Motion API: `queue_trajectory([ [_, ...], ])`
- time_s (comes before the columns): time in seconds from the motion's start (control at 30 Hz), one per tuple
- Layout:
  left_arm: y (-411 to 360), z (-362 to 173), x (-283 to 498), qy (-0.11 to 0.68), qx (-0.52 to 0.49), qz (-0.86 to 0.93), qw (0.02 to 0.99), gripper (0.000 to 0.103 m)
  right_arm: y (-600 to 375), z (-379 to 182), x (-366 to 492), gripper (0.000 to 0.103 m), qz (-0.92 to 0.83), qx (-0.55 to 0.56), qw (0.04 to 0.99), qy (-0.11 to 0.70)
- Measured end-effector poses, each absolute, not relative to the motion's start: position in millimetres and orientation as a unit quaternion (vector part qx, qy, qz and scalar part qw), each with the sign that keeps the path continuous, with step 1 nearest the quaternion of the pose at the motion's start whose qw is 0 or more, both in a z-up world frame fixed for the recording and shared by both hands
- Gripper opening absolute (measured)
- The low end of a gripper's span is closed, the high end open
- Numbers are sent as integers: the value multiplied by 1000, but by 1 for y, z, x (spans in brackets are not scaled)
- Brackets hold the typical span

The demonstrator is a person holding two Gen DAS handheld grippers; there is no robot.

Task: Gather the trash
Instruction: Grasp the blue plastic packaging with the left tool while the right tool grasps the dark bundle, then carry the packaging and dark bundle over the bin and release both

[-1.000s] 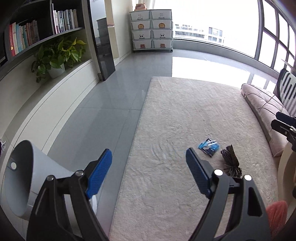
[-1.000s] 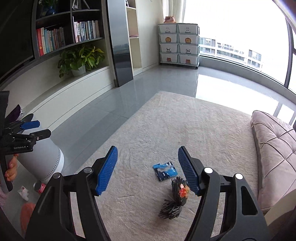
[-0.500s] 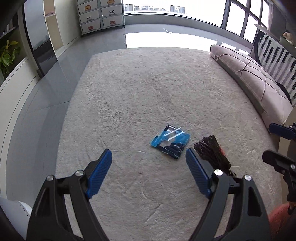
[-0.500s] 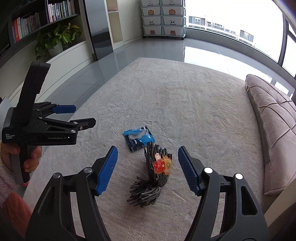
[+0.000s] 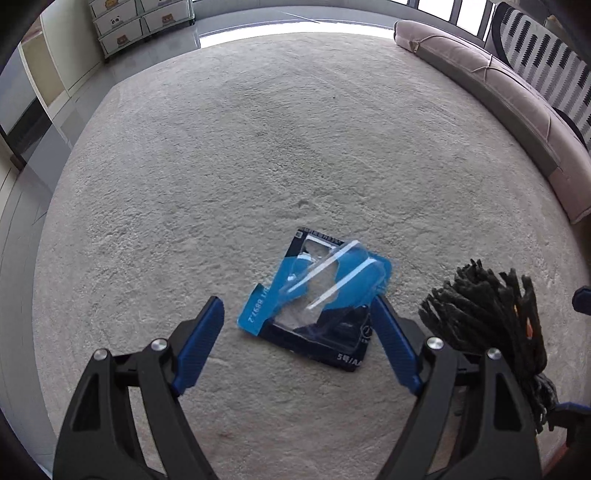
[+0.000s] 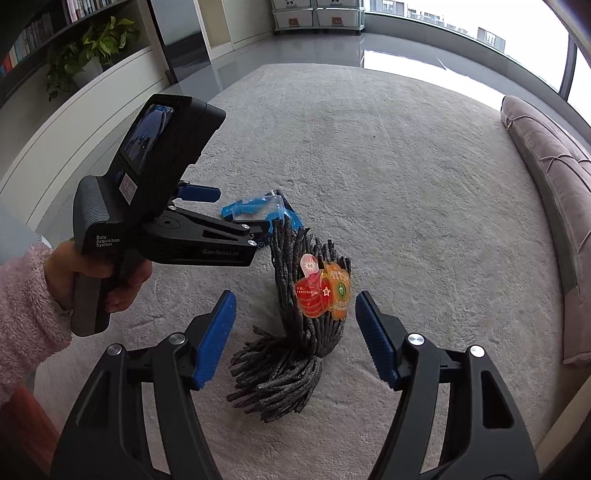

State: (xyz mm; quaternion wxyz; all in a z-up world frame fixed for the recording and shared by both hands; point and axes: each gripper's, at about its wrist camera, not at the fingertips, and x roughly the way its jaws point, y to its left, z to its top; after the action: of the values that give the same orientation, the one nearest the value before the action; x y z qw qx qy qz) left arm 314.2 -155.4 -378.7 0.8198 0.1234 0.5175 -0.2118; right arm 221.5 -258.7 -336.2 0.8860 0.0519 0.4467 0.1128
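Observation:
A blue and black blister pack (image 5: 317, 295) lies on the beige carpet (image 5: 258, 147). My left gripper (image 5: 295, 325) is open, its fingers on either side of the pack's near end, just above it. A dark bundle of cord strands (image 6: 295, 332) with red and orange stickers lies to the right of the pack; it also shows in the left wrist view (image 5: 487, 314). My right gripper (image 6: 293, 321) is open, its fingers on either side of the bundle. In the right wrist view the left gripper (image 6: 236, 210) sits over the pack (image 6: 258, 210).
A long pink cushion (image 6: 546, 177) lines the carpet's right edge. Grey tiled floor (image 6: 295, 48) lies beyond the carpet, with a drawer unit (image 5: 140, 22) at the far wall. A potted plant (image 6: 88, 55) stands on a white ledge at the left.
Both grippers have come down and forward. The left one now straddles the blue pack and the right one straddles the dark bundle. Both stay open.

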Motion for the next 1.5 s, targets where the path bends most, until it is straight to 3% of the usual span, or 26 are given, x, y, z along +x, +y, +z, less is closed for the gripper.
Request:
queue_trajectory([
  [0.33,-155,-382,314,515,110,-232,818,74,-249,-370,232,61,103,21,861,498],
  [0.43,-158,-383,312,510,121,-228,821,73,-254,-376,235,47,99,27,852,514],
  [0.5,-162,-382,310,506,130,-225,822,71,-257,-382,237,32,101,33,842,529],
  [0.57,-164,-381,308,512,127,-233,817,55,-258,-386,238,23,97,31,836,539],
  [0.67,-169,-378,303,505,149,-227,819,54,-262,-383,236,16,96,44,840,533],
  [1.07,-126,-317,277,477,103,-207,848,54,-278,-364,228,15,94,96,861,490],
  [1.5,32,-180,153,416,30,-118,901,54,-202,-269,176,15,196,88,880,424],
])
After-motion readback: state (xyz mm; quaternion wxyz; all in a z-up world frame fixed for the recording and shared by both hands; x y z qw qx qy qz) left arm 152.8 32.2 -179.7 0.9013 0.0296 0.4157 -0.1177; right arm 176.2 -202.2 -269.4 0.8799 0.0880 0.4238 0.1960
